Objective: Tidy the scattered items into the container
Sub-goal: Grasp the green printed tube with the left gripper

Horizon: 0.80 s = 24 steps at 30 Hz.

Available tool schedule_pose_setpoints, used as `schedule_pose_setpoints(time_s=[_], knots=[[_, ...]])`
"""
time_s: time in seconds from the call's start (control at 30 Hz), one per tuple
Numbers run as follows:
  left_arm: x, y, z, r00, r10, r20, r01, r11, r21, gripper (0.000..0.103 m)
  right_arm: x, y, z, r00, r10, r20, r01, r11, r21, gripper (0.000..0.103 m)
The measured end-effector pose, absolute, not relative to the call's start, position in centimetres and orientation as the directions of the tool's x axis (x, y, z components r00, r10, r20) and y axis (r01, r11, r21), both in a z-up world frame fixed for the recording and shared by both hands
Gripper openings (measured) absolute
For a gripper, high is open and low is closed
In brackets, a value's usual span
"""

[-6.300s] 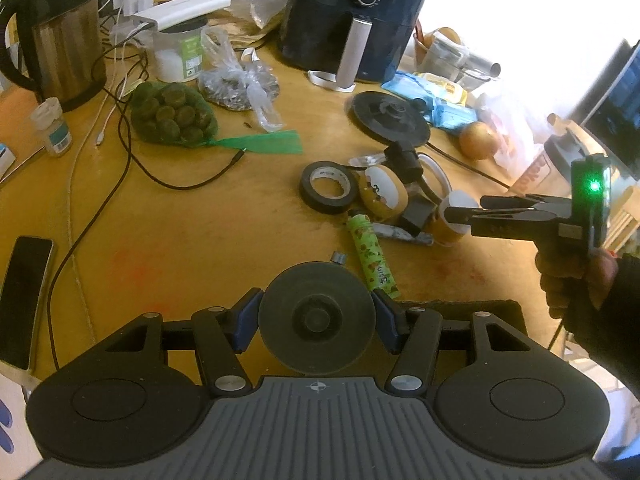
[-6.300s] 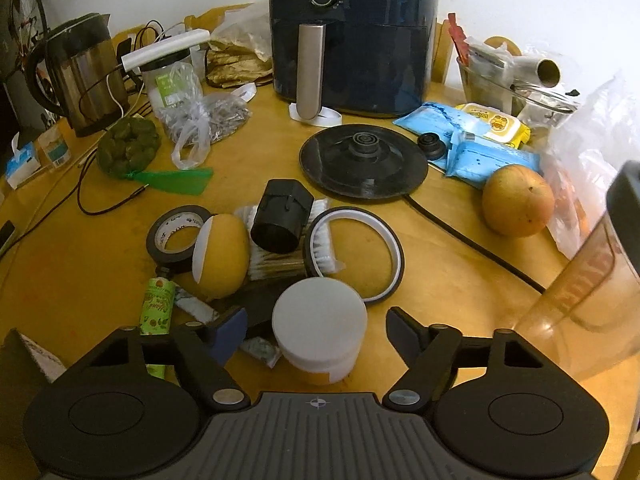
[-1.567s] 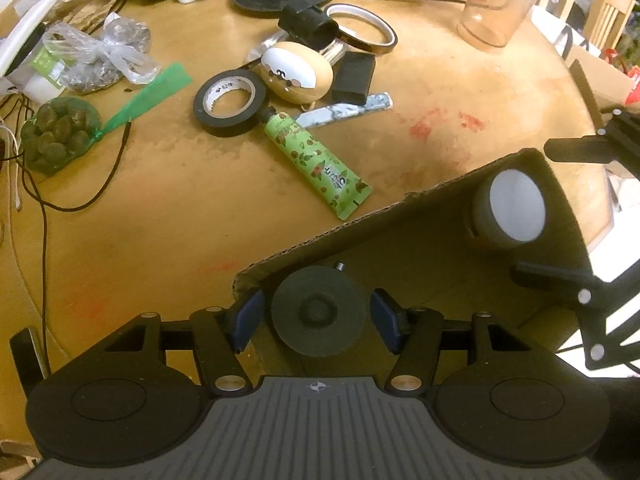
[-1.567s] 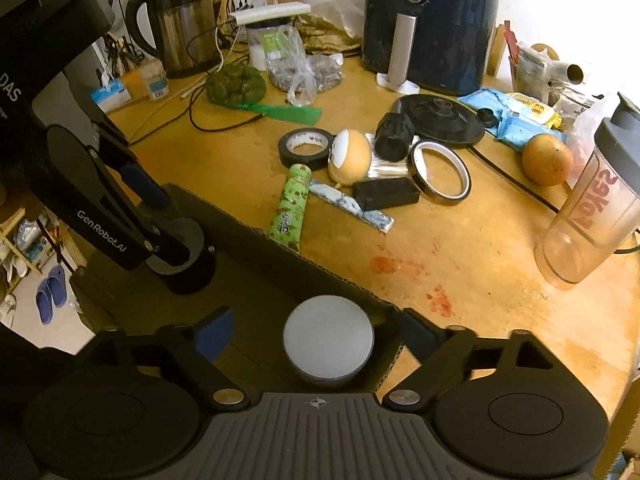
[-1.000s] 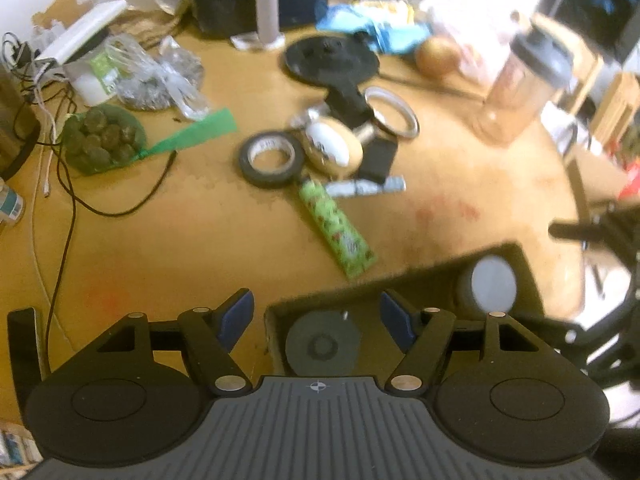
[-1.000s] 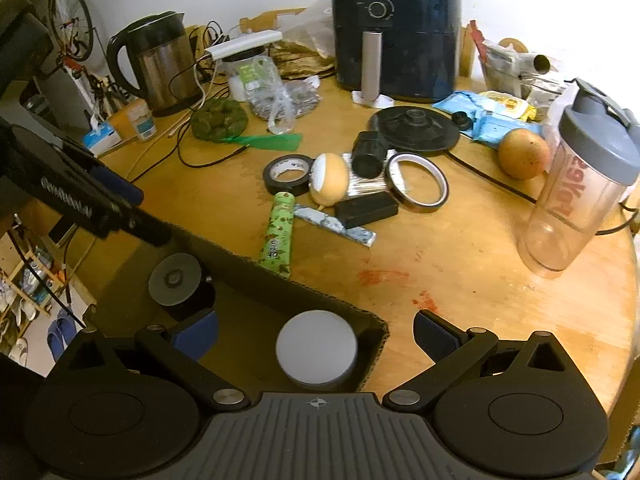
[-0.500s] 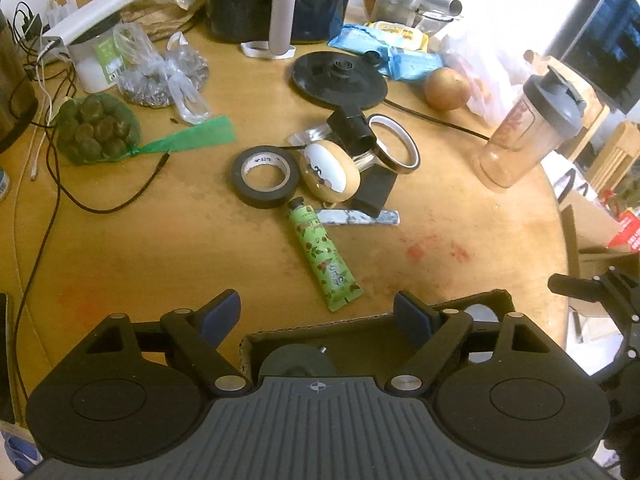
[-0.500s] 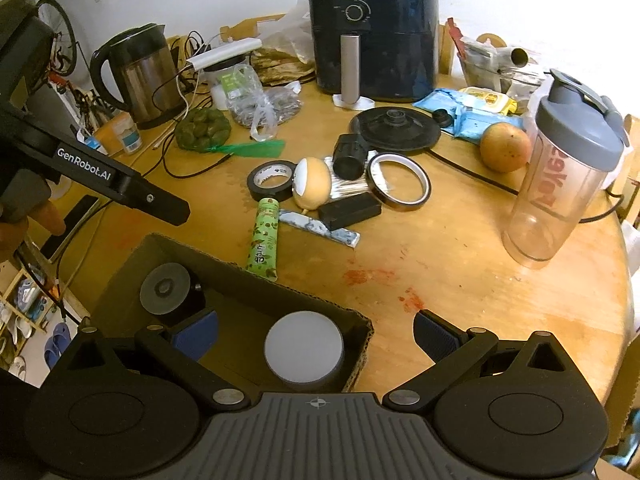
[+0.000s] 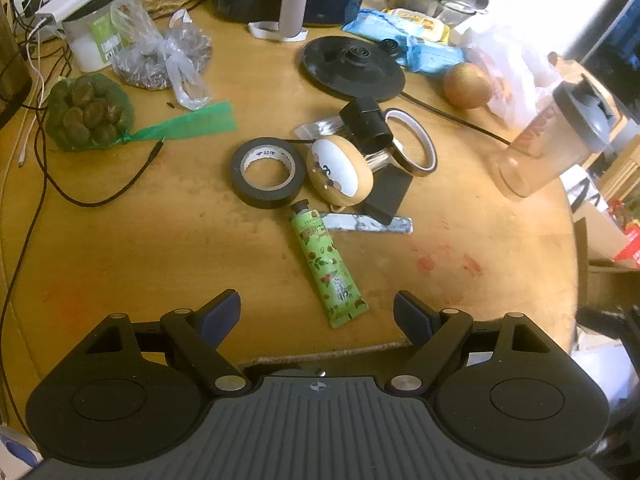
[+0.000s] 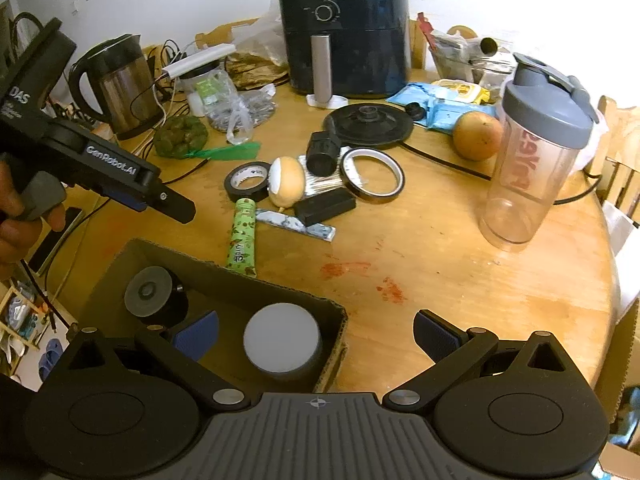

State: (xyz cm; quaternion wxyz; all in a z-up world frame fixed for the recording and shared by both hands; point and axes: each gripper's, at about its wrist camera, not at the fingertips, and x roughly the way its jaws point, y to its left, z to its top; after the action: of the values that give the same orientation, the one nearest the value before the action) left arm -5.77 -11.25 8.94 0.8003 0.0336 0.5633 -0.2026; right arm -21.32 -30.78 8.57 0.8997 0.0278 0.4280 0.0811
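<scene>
Round wooden tabletop (image 10: 460, 280) fills both views, cluttered. Air fryer (image 10: 344, 28) at top centre of the right view, kettle (image 10: 116, 84) upper left, shaker bottle (image 10: 536, 152) right of centre. Cardboard box (image 10: 224, 276) at lower left of the right view, at the tabletop's near edge; inside it a dark round puck (image 10: 148, 292) on the left and a white-topped jar (image 10: 282, 338) on the right. Left tongs (image 9: 318, 310) at the bottom of the left view, jaws wide apart, nothing between them, hovering over bare tabletop just short of the green tube (image 9: 326, 264); in the right view they show at left, held by a hand (image 10: 18, 216) above the box. Right tongs (image 10: 316, 330) at the bottom of the right view, jaws spread wide, gripping nothing, over the box's right end.

Scattered pile mid-frame: black tape roll (image 9: 266, 172), tan egg-shaped case (image 9: 340, 170) touching it on the right, thin ring (image 9: 412, 146), black cylinder (image 9: 366, 124), black block (image 9: 388, 196), silver packet (image 9: 372, 224) beside the tube's cap. Orange (image 10: 478, 134) left of the bottle. Green net bag (image 9: 86, 112) at left.
</scene>
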Motion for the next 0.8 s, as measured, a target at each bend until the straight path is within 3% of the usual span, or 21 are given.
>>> schedule_pose_setpoints(time_s=[0.8], knots=[[-1.8,-15.3,4.1,0.225,-0.166,-0.96,0.294,0.951,-0.096,0.083,-22.9,-33.9,8.2,0.626,0.069,-0.777,0.027,0.994,0.11,0.103]])
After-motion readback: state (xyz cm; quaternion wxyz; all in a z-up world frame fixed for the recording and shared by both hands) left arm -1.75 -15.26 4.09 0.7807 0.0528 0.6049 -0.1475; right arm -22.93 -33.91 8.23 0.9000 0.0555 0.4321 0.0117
